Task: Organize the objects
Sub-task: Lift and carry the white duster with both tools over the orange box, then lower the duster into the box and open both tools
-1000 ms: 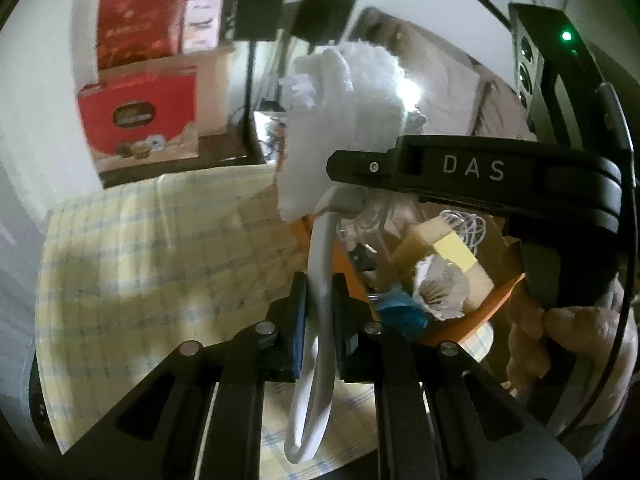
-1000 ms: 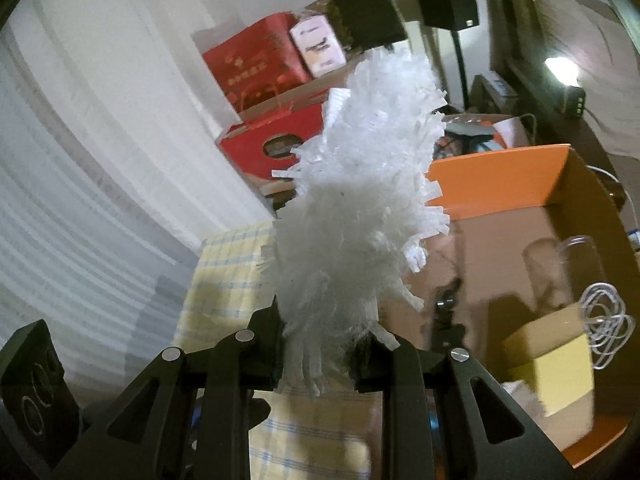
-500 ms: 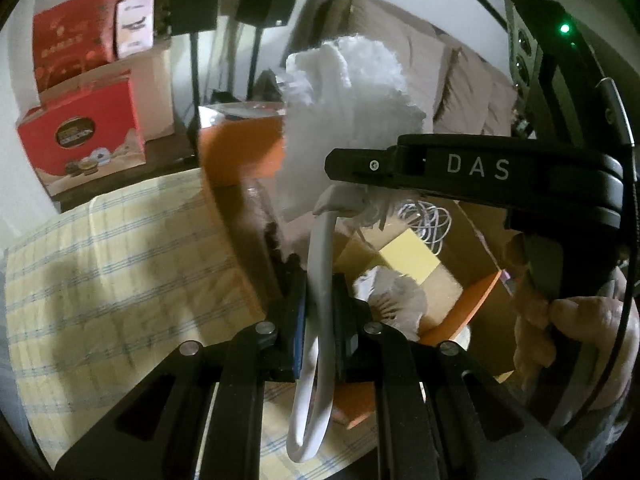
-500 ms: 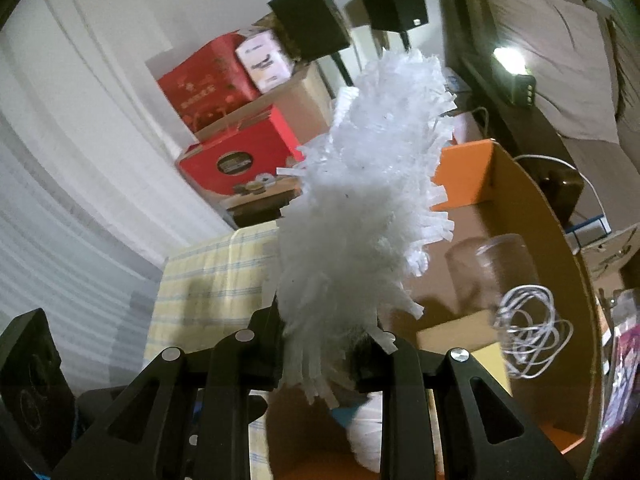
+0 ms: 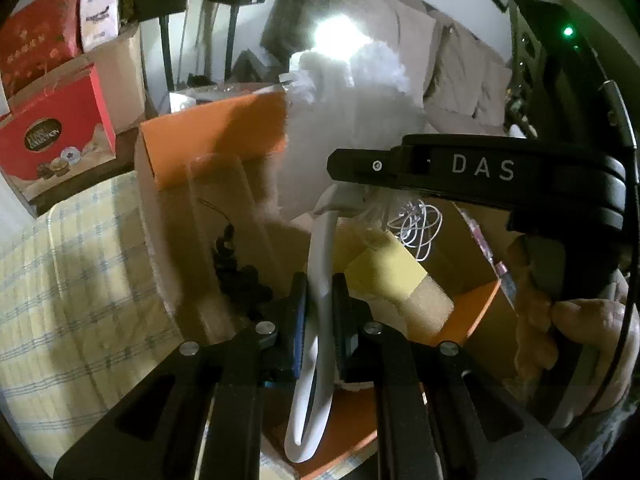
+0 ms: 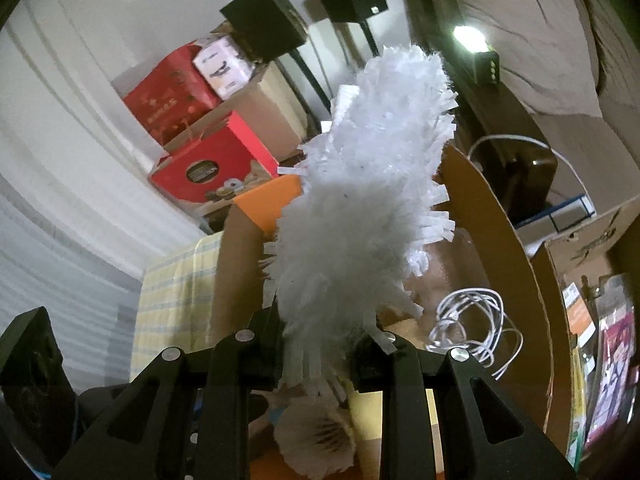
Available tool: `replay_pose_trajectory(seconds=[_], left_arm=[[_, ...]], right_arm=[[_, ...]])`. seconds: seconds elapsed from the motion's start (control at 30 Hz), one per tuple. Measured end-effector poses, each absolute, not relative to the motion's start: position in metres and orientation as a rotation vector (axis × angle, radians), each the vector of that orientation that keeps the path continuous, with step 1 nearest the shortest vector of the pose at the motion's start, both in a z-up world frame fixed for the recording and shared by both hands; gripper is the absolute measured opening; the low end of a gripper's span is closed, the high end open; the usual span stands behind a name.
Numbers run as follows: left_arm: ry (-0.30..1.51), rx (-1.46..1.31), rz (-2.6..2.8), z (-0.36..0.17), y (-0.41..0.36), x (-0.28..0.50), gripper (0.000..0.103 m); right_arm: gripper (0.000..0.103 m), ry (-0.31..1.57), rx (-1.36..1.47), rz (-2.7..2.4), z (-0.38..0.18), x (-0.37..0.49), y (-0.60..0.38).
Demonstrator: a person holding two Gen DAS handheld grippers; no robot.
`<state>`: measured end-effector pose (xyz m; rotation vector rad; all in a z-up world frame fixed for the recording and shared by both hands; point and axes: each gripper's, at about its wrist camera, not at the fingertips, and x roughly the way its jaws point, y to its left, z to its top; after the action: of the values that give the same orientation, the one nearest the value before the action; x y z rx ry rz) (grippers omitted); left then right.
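White fluffy duster (image 6: pixel 360 216) now hanging over orange cardboard box (image 5: pixel 224 136), no longer over checked table (image 5: pixel 80 264); left claw (image 5: pixel 319 304) pinching handle (image 5: pixel 320 280), right claw (image 6: pixel 320 344) squeezing fluff; lowering in seeming next.

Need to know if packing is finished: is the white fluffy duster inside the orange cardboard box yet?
Not yet. The white fluffy duster is held over the orange cardboard box, pinched by the left gripper and right gripper.
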<state>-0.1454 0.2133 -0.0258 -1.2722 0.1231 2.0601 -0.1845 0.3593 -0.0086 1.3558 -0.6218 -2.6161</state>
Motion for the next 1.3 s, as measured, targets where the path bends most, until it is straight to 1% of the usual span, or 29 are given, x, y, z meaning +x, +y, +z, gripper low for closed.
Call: replay_pose_trajectory(seconds=[0.3,0.63,0.83,0.93,0.97,1.0,1.03,1.1,1.17,1.2,1.23,1.27,1.3], left_arm=[[0.147,-1.334,2.044,-0.048,0.223,-0.153,0.011],[0.155,-1.389,2.037,-0.066,0.220,-0.161,0.011],[0.201,-1.387,2.049,-0.068,0.223,-0.155,0.011],[0.191,-1.387,2.053,-0.068,0.224,-0.154,0.011],[0.178,-1.388,2.053,-0.067,0.223,-0.155,0.011],[0.166,-1.388,2.055,-0.067,0.222,-0.155,0.011],[0.146,-1.390,2.057,-0.066,0.220,-0.156,0.012],[0.120,-1.393,2.051,-0.065,0.217,-0.158,0.015],[0.106,-1.383,2.048,-0.061,0.214,-0.157,0.021],[0.103,-1.375,2.049,-0.058,0.213,-0.155,0.024],[0.101,-1.369,2.056,-0.056,0.212,-0.155,0.032],[0.094,-1.361,2.065,-0.053,0.210,-0.154,0.036],[0.084,-1.355,2.070,-0.051,0.207,-0.154,0.037]], right_arm=[[0.024,-0.702,1.445,-2.551,-0.038,-0.198,0.377],[0.024,-0.645,1.515,-2.516,-0.055,-0.210,0.369],[0.025,-0.655,1.541,-2.491,-0.069,-0.210,0.368],[0.025,-0.639,1.553,-2.494,-0.070,-0.210,0.366],[0.025,-0.636,1.559,-2.495,-0.070,-0.211,0.366],[0.029,-0.640,1.559,-2.495,-0.069,-0.211,0.366],[0.031,-0.646,1.547,-2.497,-0.068,-0.210,0.367],[0.039,-0.640,1.528,-2.498,-0.067,-0.210,0.366],[0.045,-0.643,1.508,-2.518,-0.062,-0.207,0.368],[0.050,-0.646,1.493,-2.529,-0.058,-0.206,0.369],[0.052,-0.648,1.475,-2.543,-0.053,-0.203,0.371],[0.052,-0.649,1.451,-2.558,-0.048,-0.200,0.373],[0.052,-0.650,1.432,-2.572,-0.043,-0.197,0.375]])
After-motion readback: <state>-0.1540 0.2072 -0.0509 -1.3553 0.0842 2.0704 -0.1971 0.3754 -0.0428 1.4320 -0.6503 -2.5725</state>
